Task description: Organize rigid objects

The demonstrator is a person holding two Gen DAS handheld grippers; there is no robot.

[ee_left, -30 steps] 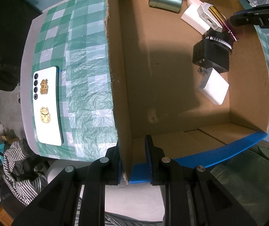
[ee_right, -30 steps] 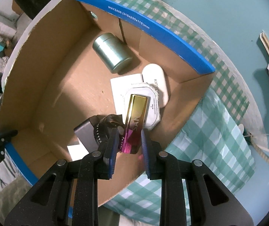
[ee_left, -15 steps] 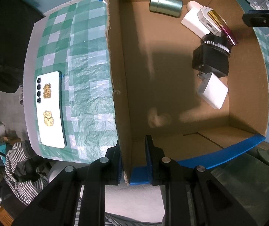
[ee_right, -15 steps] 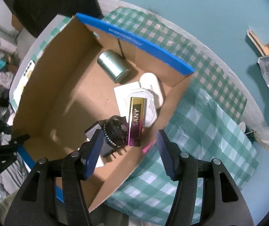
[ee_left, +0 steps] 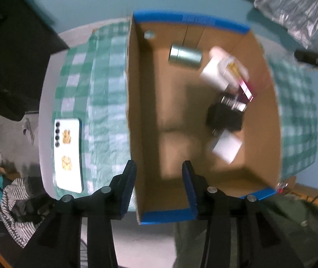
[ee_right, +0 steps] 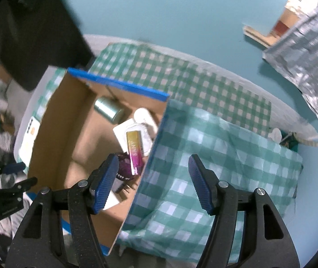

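Pointing almost straight down, the left gripper hangs above the near corner of the open brown cardboard box with blue-taped rims; its jaws have just been opening and now stand apart on either side of the box's left wall without pressing it. The right gripper tilts steeply down over the box's right edge, its jaws likewise just opened wide and empty. The glossy gold-and-magenta rectangular bar lies free inside the box, resting across a white flat packet and a black round-headed device. A silver metal cylinder lies on its side near the far wall, and a white charger block sits near the front. Motion blur smears the contents in the left wrist view, so labels cannot be read. The box sits on a green-and-white checked cloth over a pale round table, where a white phone with gold stickers lies flat. Beyond is a teal floor.
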